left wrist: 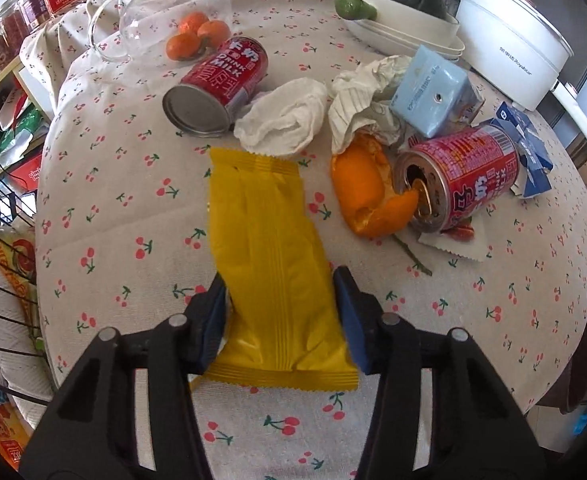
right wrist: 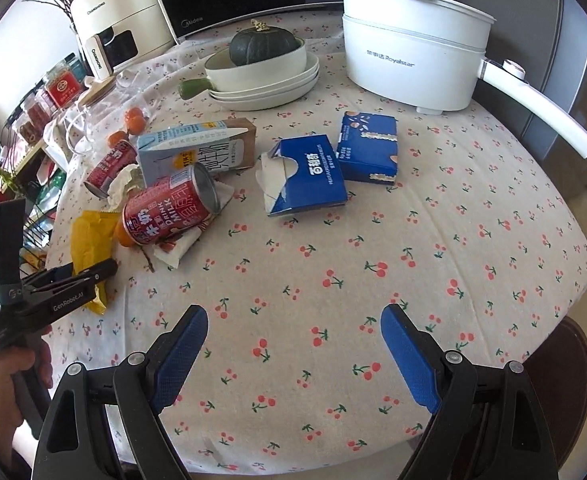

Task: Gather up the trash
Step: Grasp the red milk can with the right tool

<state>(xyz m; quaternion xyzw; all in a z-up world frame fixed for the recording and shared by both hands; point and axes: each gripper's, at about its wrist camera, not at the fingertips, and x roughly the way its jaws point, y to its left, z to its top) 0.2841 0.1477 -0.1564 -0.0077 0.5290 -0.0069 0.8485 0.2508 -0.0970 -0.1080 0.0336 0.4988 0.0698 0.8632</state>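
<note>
Left hand-held gripper (left wrist: 279,312) is pinching the yellow wrapper (left wrist: 269,264) at the near left of the counter (right wrist: 373,280), wrapper not yet lifted. Right hand-held gripper (right wrist: 293,356) is hanging spread and empty. Judged early: two red cans (left wrist: 217,88), tissues (left wrist: 285,116), orange peel (left wrist: 361,196), cartons (right wrist: 305,176) are all lying uncollected farther back.

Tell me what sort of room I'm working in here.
Probably a home kitchen or dining corner: a cloth-covered table holds an electric pot and stacked dishes, with a microwave behind.
</note>
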